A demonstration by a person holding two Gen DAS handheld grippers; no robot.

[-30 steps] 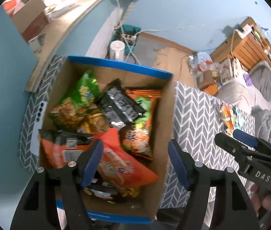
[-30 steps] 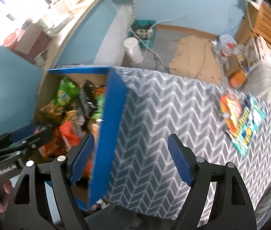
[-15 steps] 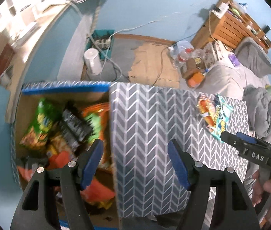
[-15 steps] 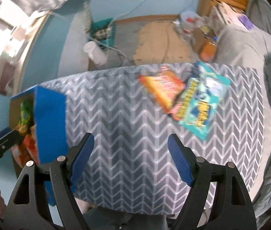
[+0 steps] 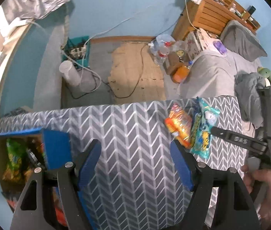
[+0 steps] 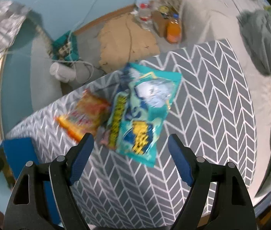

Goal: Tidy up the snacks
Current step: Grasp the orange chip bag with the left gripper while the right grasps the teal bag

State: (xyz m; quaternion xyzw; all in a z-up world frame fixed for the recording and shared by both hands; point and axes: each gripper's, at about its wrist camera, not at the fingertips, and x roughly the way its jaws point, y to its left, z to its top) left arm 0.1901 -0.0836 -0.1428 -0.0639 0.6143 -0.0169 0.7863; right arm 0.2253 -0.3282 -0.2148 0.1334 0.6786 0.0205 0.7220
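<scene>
A teal snack bag [image 6: 145,115] and an orange snack bag [image 6: 85,115] lie side by side on the grey chevron tabletop [image 6: 202,95]. My right gripper [image 6: 129,155] is open and empty, just short of the teal bag. In the left wrist view the same bags, orange [image 5: 179,126] and teal [image 5: 202,132], lie at the right. My left gripper [image 5: 135,164] is open and empty over the tabletop [image 5: 126,134]. A blue-edged cardboard box [image 5: 57,151] holding several snack bags [image 5: 14,157] stands at the left. The right gripper [image 5: 246,143] shows there too.
Beyond the table's far edge the floor holds a white cylinder [image 5: 68,72], cables, a teal crate [image 5: 78,51], bottles [image 5: 162,51] and an orange jug [image 5: 181,72]. A grey bed [image 5: 218,72] and wooden shelf [image 5: 212,13] are at the right.
Both grippers have swung right, away from the box. The right gripper has come close to the two bags on the table. Both stayed open and empty.
</scene>
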